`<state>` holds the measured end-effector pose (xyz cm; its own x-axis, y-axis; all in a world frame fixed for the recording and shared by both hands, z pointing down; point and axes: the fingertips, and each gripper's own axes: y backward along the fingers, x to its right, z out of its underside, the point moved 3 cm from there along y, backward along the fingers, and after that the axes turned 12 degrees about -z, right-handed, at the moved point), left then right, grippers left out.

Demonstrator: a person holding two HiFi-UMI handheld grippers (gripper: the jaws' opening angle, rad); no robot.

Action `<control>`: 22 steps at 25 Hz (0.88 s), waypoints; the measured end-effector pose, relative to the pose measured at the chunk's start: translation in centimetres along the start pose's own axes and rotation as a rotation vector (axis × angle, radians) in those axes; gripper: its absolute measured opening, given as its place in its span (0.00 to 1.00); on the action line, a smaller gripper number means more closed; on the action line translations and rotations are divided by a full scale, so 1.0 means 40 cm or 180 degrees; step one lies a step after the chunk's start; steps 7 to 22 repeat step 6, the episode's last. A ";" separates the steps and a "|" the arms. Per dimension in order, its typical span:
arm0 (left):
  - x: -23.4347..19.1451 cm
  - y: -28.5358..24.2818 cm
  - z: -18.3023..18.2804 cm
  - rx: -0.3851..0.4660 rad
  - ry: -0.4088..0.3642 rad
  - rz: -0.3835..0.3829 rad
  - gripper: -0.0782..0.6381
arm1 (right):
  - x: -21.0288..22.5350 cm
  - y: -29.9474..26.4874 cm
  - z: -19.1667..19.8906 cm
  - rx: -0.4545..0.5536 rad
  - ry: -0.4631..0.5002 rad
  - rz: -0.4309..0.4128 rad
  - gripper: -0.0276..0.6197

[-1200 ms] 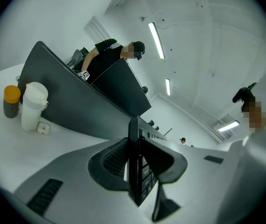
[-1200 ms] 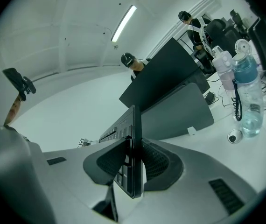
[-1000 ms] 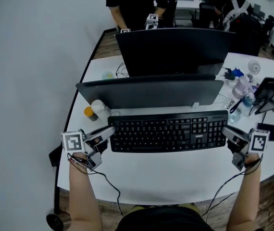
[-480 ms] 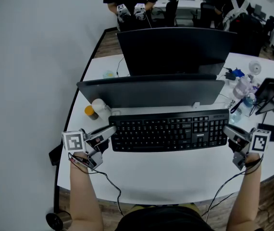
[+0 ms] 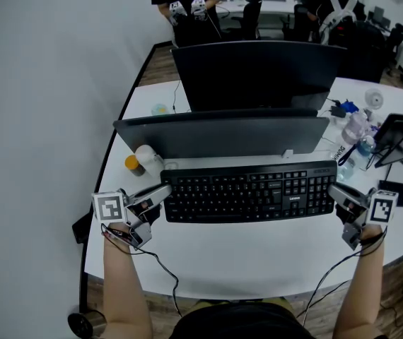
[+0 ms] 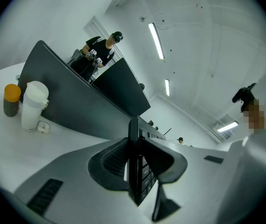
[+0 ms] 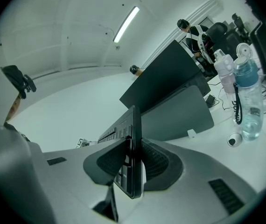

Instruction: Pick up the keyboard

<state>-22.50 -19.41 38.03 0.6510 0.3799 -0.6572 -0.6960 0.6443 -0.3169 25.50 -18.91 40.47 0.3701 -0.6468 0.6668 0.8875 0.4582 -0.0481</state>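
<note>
A black keyboard [image 5: 247, 193] lies crosswise on the white desk [image 5: 258, 253], in front of a low dark monitor. My left gripper [image 5: 160, 193] is shut on its left end and my right gripper [image 5: 334, 193] on its right end. In the left gripper view the keyboard [image 6: 144, 136] runs edge-on away from the left gripper [image 6: 135, 169], with the ribbed pads pressed against both of its faces. The right gripper view shows the same grip: the keyboard [image 7: 121, 127] sits clamped in the right gripper [image 7: 132, 169]. Whether it rests on the desk or hangs just above it I cannot tell.
Two dark monitors [image 5: 223, 136] [image 5: 258, 73] stand behind the keyboard, backs toward me. A white bottle [image 5: 147, 159] and an orange-capped jar [image 5: 132, 164] sit by the left end. Bottles [image 5: 357, 129], a tablet on a stand [image 5: 396, 136] and cables crowd the right. People stand beyond the desk.
The keyboard's right end and my right gripper have shifted very slightly. The left gripper has kept still. The person behind the far monitor has moved to the left.
</note>
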 end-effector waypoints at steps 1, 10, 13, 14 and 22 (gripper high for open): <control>-0.001 0.000 0.001 -0.0002 0.0007 -0.0001 0.26 | 0.006 0.004 0.002 -0.0016 0.0004 0.0028 0.22; -0.003 -0.001 0.005 -0.0015 -0.0001 -0.0001 0.26 | -0.052 -0.029 -0.017 0.0126 -0.0007 -0.0190 0.22; -0.003 -0.001 0.005 -0.0015 -0.0001 -0.0001 0.26 | -0.052 -0.029 -0.017 0.0126 -0.0007 -0.0190 0.22; -0.003 -0.001 0.005 -0.0015 -0.0001 -0.0001 0.26 | -0.052 -0.029 -0.017 0.0126 -0.0007 -0.0190 0.22; -0.003 -0.001 0.005 -0.0015 -0.0001 -0.0001 0.26 | -0.052 -0.029 -0.017 0.0126 -0.0007 -0.0190 0.22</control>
